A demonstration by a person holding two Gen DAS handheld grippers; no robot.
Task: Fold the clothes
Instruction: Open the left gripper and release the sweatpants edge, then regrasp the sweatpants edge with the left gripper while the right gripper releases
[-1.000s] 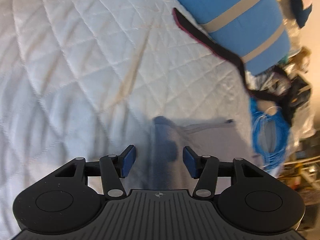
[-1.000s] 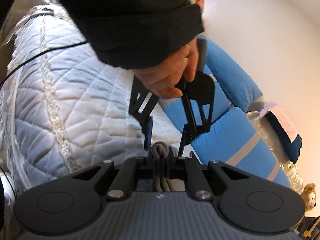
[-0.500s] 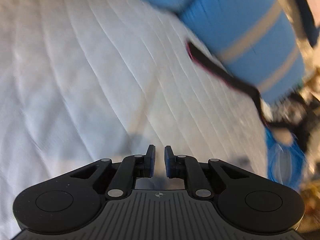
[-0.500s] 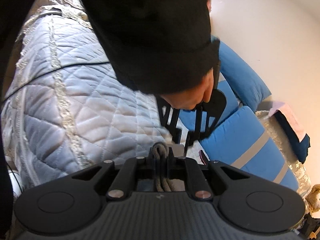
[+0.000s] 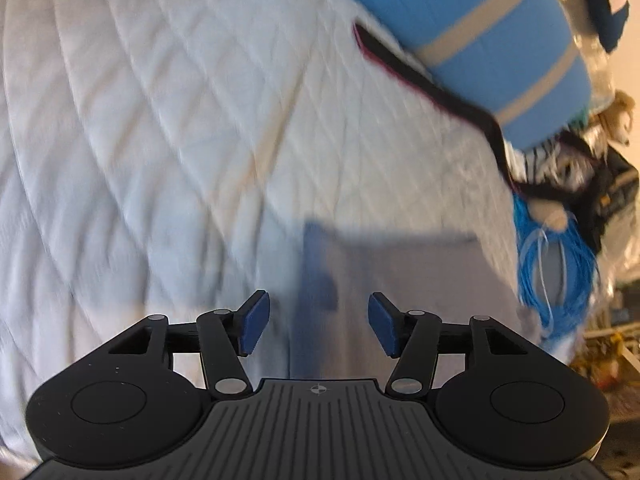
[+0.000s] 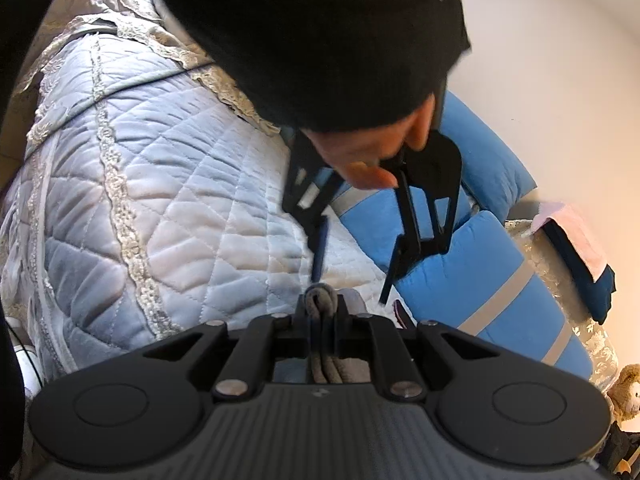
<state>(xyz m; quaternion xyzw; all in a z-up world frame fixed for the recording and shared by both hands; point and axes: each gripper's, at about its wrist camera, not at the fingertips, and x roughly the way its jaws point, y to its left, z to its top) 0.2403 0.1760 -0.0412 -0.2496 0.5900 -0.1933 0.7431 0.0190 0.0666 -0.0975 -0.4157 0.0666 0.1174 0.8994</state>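
Observation:
A grey garment (image 5: 400,280) lies flat on the white quilted bedspread (image 5: 160,120); this view is blurred. My left gripper (image 5: 318,304) hovers over the garment's left edge. Its jaws are opening, the blue pads press on nothing, and the cloth lies beneath the gap. In the right wrist view my right gripper (image 6: 321,310) is shut on a bunched grey fold of the garment (image 6: 320,294). Just beyond it a person's hand (image 6: 368,160) in a black sleeve (image 6: 320,40) holds the left gripper (image 6: 350,290) pointing down at the bed.
Blue pillows with beige stripes (image 5: 480,40) lie at the far right of the bed, with a black strap (image 5: 420,76) along their edge. A coil of blue cable (image 5: 552,248) and a stuffed toy (image 5: 620,120) sit past the bed's right side. A pale wall (image 6: 540,60) rises behind.
The left gripper shut with nothing in it half a second ago and now stands apart again over the garment's edge. The right gripper has kept its hold and not moved.

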